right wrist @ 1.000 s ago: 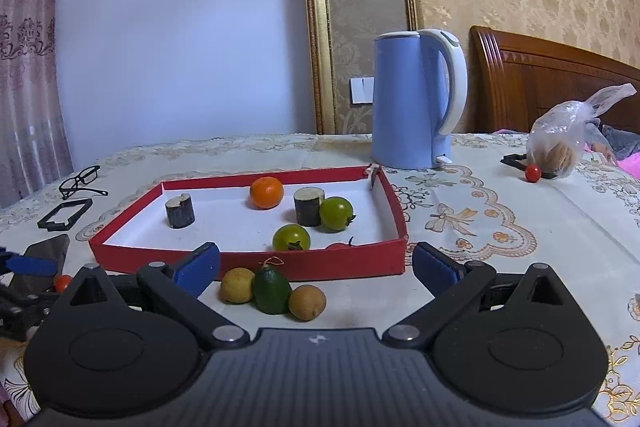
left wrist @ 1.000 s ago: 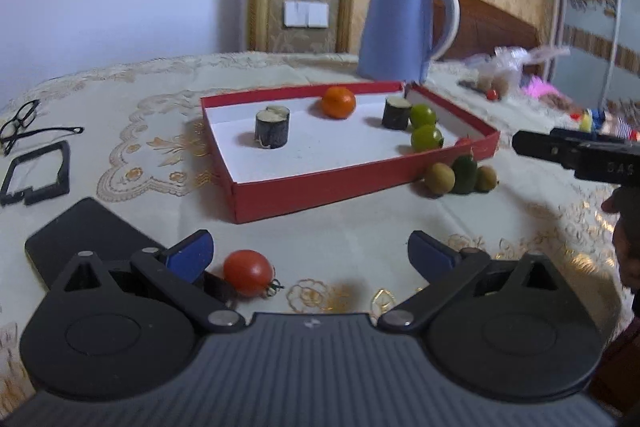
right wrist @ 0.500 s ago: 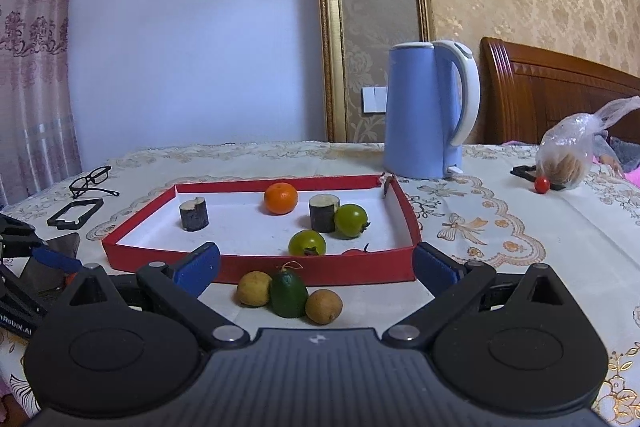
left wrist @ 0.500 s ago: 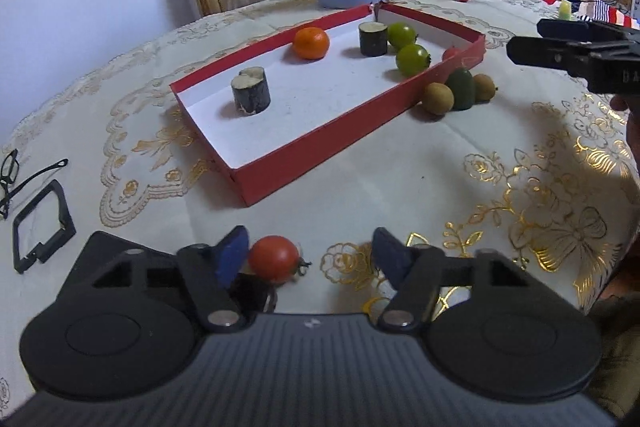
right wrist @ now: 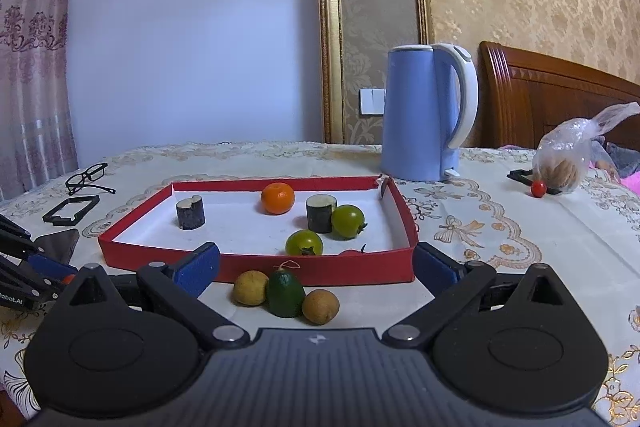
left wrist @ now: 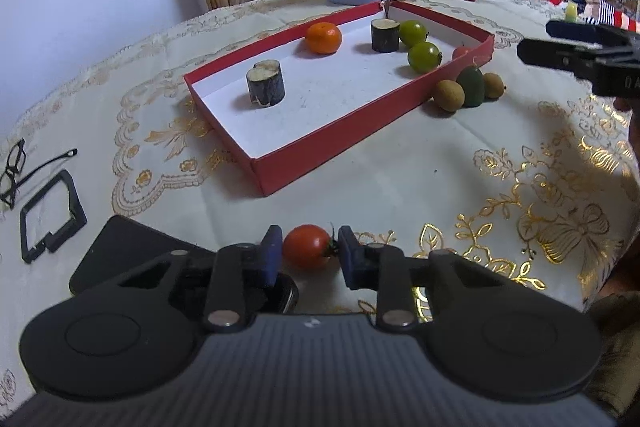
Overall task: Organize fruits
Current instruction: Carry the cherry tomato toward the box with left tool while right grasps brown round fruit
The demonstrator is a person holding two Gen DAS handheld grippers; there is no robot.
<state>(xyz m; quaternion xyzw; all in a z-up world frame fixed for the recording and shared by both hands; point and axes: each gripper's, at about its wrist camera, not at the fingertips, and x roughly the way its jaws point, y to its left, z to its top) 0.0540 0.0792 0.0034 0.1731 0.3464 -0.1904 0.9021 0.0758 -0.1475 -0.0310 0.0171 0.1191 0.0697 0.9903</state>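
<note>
My left gripper (left wrist: 307, 254) is shut on a red tomato (left wrist: 307, 246) low over the tablecloth, in front of the red tray (left wrist: 328, 143). The tray holds an orange (left wrist: 323, 37), two green tomatoes (left wrist: 423, 56), a red tomato at its corner (left wrist: 461, 51) and two dark log pieces (left wrist: 265, 87). Two brown fruits (right wrist: 250, 287) and a dark green one (right wrist: 285, 294) lie outside the tray's front wall (right wrist: 320, 269). My right gripper (right wrist: 316, 265) is open and empty, just in front of these three; it shows at the right edge of the left wrist view (left wrist: 580, 47).
A blue kettle (right wrist: 426, 115) stands behind the tray. Glasses (left wrist: 16, 167), a black frame (left wrist: 50, 223) and a dark phone (left wrist: 132, 251) lie to the left. A plastic bag (right wrist: 568, 159) and a small red fruit (right wrist: 538, 188) sit at the far right.
My left gripper has closed from wide open onto the red tomato and shifted so it sits between the pads. The right gripper has barely moved and stays open.
</note>
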